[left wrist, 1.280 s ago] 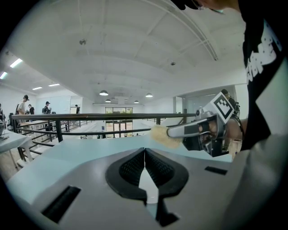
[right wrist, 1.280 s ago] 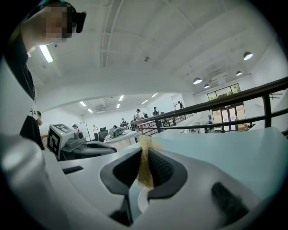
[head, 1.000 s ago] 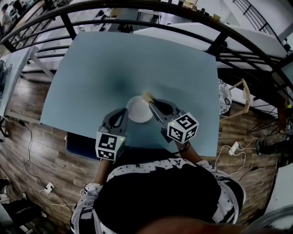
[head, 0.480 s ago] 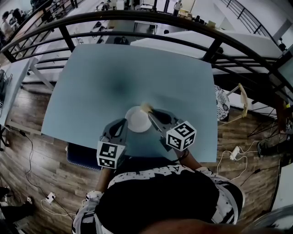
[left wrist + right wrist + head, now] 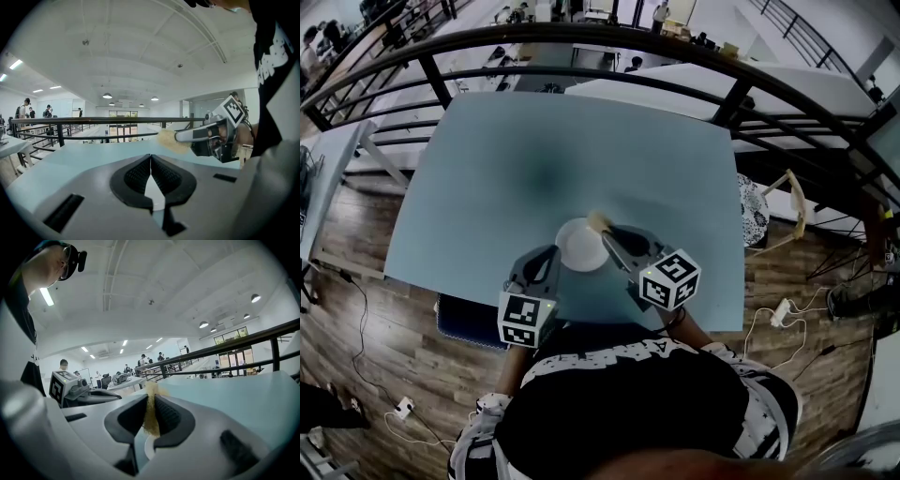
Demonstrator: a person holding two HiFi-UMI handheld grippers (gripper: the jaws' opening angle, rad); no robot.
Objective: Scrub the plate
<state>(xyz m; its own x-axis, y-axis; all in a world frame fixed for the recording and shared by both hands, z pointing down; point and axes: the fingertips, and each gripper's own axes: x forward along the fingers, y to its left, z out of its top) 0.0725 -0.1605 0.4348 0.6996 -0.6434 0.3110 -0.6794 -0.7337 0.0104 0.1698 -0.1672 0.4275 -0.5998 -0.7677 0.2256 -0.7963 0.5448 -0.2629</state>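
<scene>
A small white plate (image 5: 581, 246) lies near the front edge of the pale blue table (image 5: 487, 169). My left gripper (image 5: 555, 259) is at the plate's left rim. In the left gripper view its jaws (image 5: 150, 165) are shut on a thin white sliver, the plate (image 5: 153, 190) seen edge-on. My right gripper (image 5: 606, 230) is shut on a tan sponge (image 5: 598, 221) at the plate's far right rim. The sponge (image 5: 150, 411) fills the gap between the right jaws. From the left gripper view the sponge (image 5: 170, 140) sticks out of the right gripper (image 5: 183, 136).
A black metal railing (image 5: 581, 42) curves round the table's far side and right. The table's front edge (image 5: 581, 314) runs just under my grippers, against the person's body. Wooden floor with cables (image 5: 356, 309) lies to the left. A white table (image 5: 806, 84) stands behind the railing.
The head view has shifted slightly, so plate and grippers sit a little lower in frame. Both grippers keep their hold and their places at the plate.
</scene>
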